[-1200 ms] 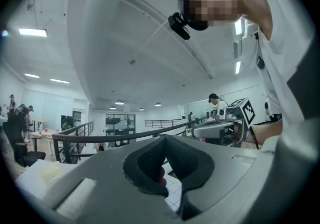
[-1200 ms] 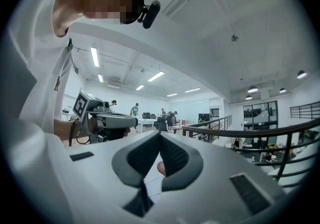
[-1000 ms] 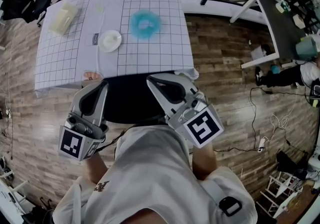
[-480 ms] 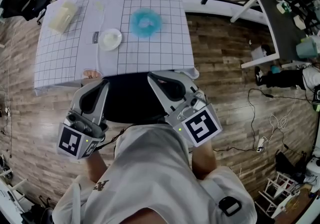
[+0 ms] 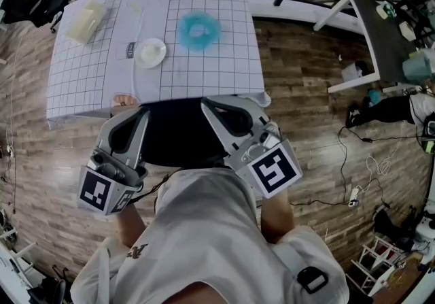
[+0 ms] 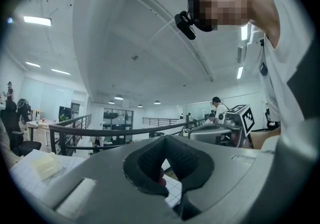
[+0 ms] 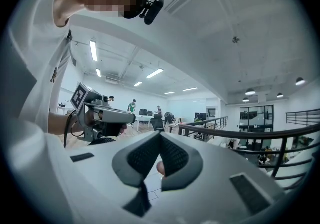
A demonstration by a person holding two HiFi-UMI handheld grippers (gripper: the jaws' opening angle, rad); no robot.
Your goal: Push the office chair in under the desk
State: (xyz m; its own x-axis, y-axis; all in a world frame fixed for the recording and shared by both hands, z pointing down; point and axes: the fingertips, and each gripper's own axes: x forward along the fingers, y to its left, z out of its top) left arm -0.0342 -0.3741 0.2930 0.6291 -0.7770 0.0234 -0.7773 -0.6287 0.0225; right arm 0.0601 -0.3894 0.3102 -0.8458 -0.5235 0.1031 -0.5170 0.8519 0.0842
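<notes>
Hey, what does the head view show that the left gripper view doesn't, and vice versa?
Only the head view: the black office chair, the white bowl, the blue fluffy ring, the wood floor. Only the left gripper view: ceiling lights and the person's head camera. Both: the gridded desk, the black railing and the shut right tool.
</notes>
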